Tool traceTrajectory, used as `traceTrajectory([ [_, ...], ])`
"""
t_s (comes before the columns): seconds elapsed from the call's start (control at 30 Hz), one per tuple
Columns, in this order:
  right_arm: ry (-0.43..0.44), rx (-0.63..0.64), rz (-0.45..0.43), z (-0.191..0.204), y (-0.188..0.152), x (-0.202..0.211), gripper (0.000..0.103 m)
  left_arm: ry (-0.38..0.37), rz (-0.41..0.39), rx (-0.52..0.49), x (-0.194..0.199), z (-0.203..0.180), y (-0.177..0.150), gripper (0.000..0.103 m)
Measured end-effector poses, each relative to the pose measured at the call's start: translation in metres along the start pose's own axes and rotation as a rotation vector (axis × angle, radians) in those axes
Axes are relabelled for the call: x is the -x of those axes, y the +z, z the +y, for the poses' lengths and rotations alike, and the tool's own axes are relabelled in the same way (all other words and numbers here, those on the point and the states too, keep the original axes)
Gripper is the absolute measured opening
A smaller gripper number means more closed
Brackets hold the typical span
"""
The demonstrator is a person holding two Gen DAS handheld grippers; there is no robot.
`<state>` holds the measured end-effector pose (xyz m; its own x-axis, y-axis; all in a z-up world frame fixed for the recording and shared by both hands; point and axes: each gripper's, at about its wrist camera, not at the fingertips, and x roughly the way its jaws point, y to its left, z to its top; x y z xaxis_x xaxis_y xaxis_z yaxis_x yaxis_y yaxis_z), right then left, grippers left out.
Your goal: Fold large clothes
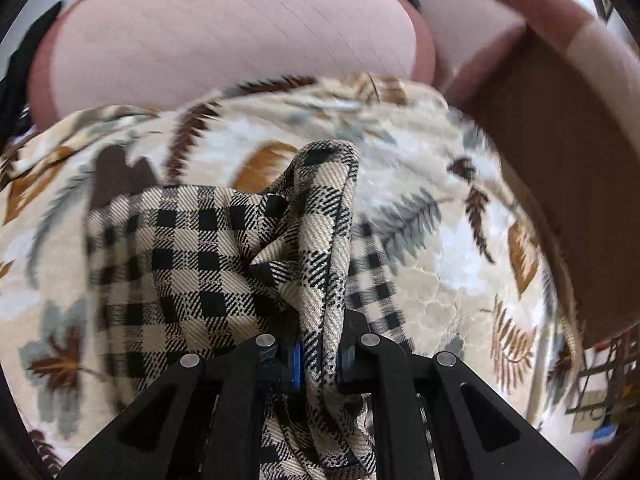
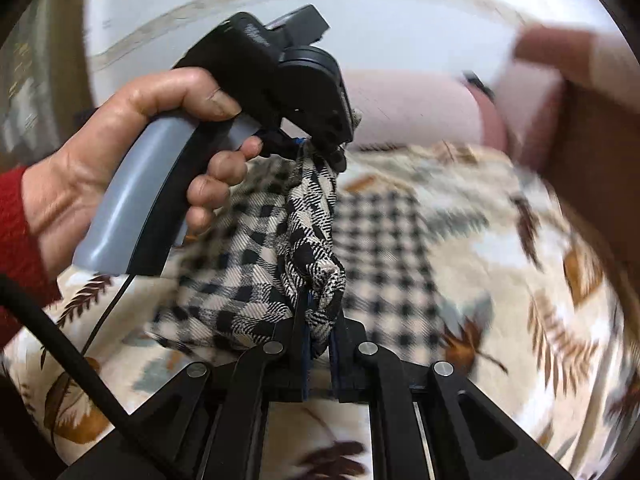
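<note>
Now we've got both the left gripper [image 1: 316, 356] and right gripper [image 2: 318, 350] clamped on the checked garment [image 1: 224, 256], lifted mid-bedspread [image 1: 452, 280]; let's keep corners matched and taut.

Leaf-print blanket [image 1: 460, 248] beside pink pillow [image 1: 224, 44]

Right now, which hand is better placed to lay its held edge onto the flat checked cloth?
Right, probably: the right tongs, shut on the checked cloth, face its flat part straight ahead; from the left tongs it lies off to one side.
</note>
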<state>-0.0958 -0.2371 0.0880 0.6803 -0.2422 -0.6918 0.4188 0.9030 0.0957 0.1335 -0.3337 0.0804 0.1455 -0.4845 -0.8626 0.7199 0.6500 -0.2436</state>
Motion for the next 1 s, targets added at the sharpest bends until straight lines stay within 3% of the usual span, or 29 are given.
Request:
traceTrajectory([
  [0.1, 0.013, -0.103, 0.073, -0.036, -0.007, -0.014, 0.007, 0.027, 0.027, -0.019, -0.025, -0.018, 0.001, 0.013],
  [0.23, 0.090, -0.158, 0.190, -0.059, -0.012, -0.031, 0.013, 0.037, 0.042, -0.029, -0.033, -0.026, -0.001, 0.031],
  [0.3, 0.061, -0.138, 0.183, -0.064, -0.008, -0.024, 0.040, -0.010, 0.026, -0.010, -0.021, -0.024, 0.001, 0.042],
  [0.4, 0.060, -0.156, 0.117, -0.077, 0.003, -0.003, 0.046, -0.098, -0.028, 0.043, 0.013, -0.014, 0.000, 0.050],
  [0.47, 0.049, -0.200, 0.068, -0.091, 0.011, 0.006, 0.049, -0.109, -0.072, 0.063, 0.038, -0.003, -0.006, 0.062],
  [0.57, 0.091, -0.264, 0.029, -0.107, 0.021, 0.004, 0.050, -0.041, -0.126, 0.063, 0.064, 0.018, -0.027, 0.064],
  [0.67, 0.227, -0.325, -0.015, -0.112, 0.033, -0.008, 0.050, 0.038, -0.147, 0.070, 0.079, 0.045, -0.058, 0.064],
  [0.77, 0.317, -0.320, 0.009, -0.098, 0.047, -0.034, 0.050, 0.046, -0.142, 0.131, 0.086, 0.075, -0.087, 0.064],
  [0.83, 0.298, -0.283, 0.058, -0.085, 0.053, -0.056, 0.052, 0.035, -0.142, 0.170, 0.089, 0.089, -0.101, 0.064],
  [0.87, 0.233, -0.254, 0.092, -0.076, 0.054, -0.069, 0.055, 0.033, -0.144, 0.189, 0.090, 0.095, -0.107, 0.064],
  [0.93, 0.199, -0.237, 0.130, -0.068, 0.053, -0.089, 0.055, 0.035, -0.141, 0.210, 0.090, 0.103, -0.120, 0.064],
  [0.97, 0.254, -0.263, 0.158, -0.065, 0.052, -0.098, 0.042, 0.037, -0.137, 0.209, 0.090, 0.105, -0.125, 0.064],
  [1.0, 0.293, -0.288, 0.170, -0.065, 0.052, -0.101, 0.012, 0.041, -0.134, 0.204, 0.088, 0.105, -0.128, 0.064],
])
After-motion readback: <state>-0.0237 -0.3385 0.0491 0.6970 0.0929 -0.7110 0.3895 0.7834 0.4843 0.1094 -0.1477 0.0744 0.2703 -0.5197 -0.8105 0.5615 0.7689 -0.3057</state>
